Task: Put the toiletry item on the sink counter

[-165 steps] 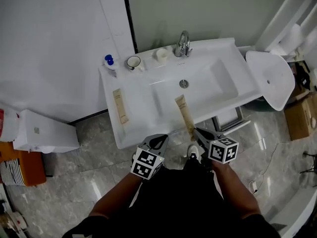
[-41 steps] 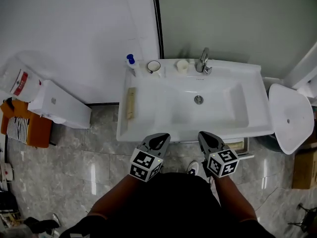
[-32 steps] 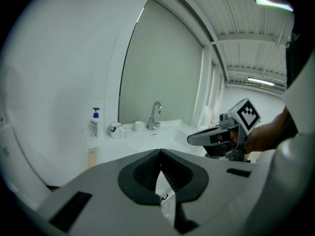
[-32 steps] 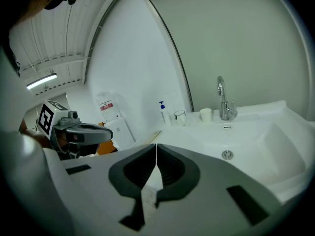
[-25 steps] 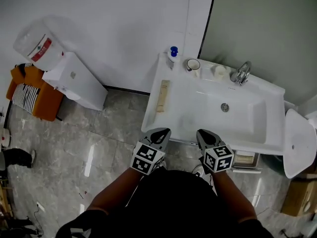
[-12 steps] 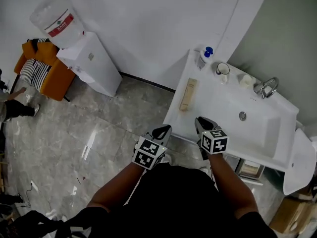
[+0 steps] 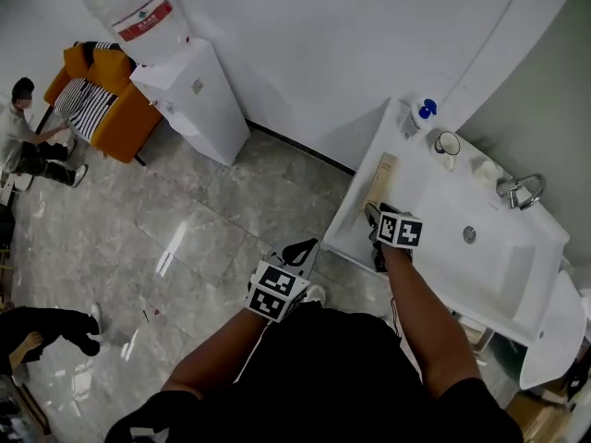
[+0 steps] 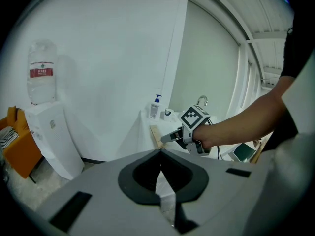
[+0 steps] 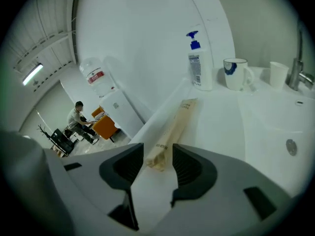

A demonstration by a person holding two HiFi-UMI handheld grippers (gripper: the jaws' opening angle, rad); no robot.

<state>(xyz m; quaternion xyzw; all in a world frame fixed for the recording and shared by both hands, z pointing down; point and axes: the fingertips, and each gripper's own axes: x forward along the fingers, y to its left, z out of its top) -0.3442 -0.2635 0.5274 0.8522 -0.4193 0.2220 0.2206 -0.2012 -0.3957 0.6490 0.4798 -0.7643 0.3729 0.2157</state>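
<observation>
Right gripper (image 9: 158, 151) jaws, just opening, straddle the toiletry tube (image 9: 174, 124) end without touching, likely to grasp it; left gripper (image 8: 160, 154) jaws pressed together

Reaching for the counter: the person's bare right arm (image 7: 417, 289) stretches out straight, carrying the grey two-jaw right gripper (image 7: 372, 210), topped by its black-and-white marker cube, well ahead of the body and tilted downward. Its jaws have just been opening and stand apart. The near end of a tan tube (image 9: 173, 126) lies in the gap, with the pads off it. The left arm (image 7: 222, 351) is bent close to the torso. The matching left gripper (image 7: 305, 245) hangs low, its jaws closed on nothing.
</observation>
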